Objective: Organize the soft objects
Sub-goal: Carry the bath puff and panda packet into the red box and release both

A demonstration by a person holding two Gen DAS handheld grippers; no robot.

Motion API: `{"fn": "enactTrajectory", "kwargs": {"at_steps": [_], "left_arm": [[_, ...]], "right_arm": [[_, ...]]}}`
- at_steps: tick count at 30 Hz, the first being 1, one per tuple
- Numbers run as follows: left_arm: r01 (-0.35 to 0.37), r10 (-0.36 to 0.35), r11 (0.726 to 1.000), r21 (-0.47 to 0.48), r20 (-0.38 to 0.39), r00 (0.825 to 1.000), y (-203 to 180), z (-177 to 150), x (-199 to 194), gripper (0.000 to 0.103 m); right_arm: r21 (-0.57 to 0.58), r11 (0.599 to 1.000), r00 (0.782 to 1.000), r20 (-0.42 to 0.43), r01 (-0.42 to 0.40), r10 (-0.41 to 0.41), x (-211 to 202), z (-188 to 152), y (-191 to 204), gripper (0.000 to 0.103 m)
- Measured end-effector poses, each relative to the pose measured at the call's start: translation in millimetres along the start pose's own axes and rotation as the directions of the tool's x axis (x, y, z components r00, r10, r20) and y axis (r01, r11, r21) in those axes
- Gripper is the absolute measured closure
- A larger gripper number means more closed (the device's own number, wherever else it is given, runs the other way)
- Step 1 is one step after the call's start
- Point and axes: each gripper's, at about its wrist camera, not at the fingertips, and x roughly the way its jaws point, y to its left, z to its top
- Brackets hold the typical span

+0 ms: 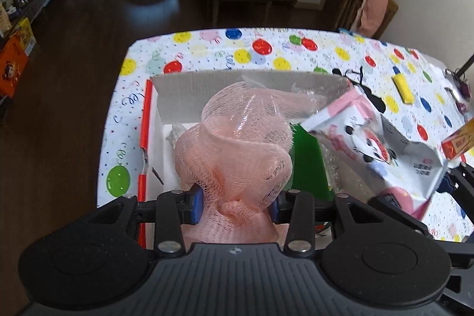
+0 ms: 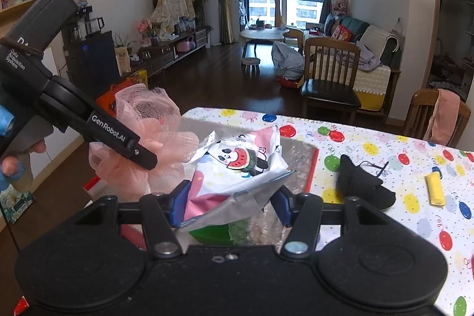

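Left gripper (image 1: 237, 206) jaws clamped on pink mesh pouf (image 1: 237, 144), right gripper (image 2: 229, 205) jaws clamped on panda wipes pack (image 2: 240, 168) — both above the open box (image 1: 183, 85) on the table (image 1: 207, 52).

Table (image 1: 207, 49) in balloon-print cloth: open box (image 1: 189, 85), black cloth (image 2: 364, 185), yellow roll (image 2: 435, 188).

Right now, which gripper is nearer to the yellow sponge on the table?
Right. The right gripper, clamped on the panda pouch, sits nearer the yellow sponge; the left gripper, holding the pink mesh puff, is farther away over the box.
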Motion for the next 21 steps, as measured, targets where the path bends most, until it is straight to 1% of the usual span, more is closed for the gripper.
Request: {"fn": "enactTrajectory", "kwargs": {"at_steps": [2,5,13,16,19,21], "left_arm": [[0.007,-0.007,1.0,0.009,-0.014,1.0,0.6,0.4,7.0,0.063],[-0.003,0.004,0.999,0.032,-0.025,1.0,-0.7,2.9,15.6,0.062],[-0.009,0.013,0.998,0.07,-0.061,0.998,-8.0,9.5,38.4,0.059],[-0.015,0.021,0.996,0.084,-0.068,0.997,-10.8,9.3,45.7,0.057],[-0.018,0.025,0.995,0.094,-0.075,0.997,-12.9,8.0,51.3,0.052],[-0.02,0.028,0.995,0.103,-0.078,0.997,-14.5,6.9,53.7,0.039]], "right_arm": [[-0.004,1.0,1.0,-0.012,0.008,-0.008,8.0,-1.7,2.7,0.047],[-0.009,1.0,0.999,-0.028,0.016,-0.016,18.9,-3.8,6.1,0.047],[-0.007,0.999,0.995,-0.089,0.036,-0.037,44.5,-11.4,10.9,0.046],[-0.026,0.998,0.993,-0.109,0.05,-0.052,49.4,-16.3,14.9,0.046],[-0.047,0.997,0.99,-0.124,0.064,-0.07,52.7,-18.8,17.3,0.046],[-0.055,0.996,0.989,-0.129,0.069,-0.075,53.2,-20.4,18.9,0.046]]}}
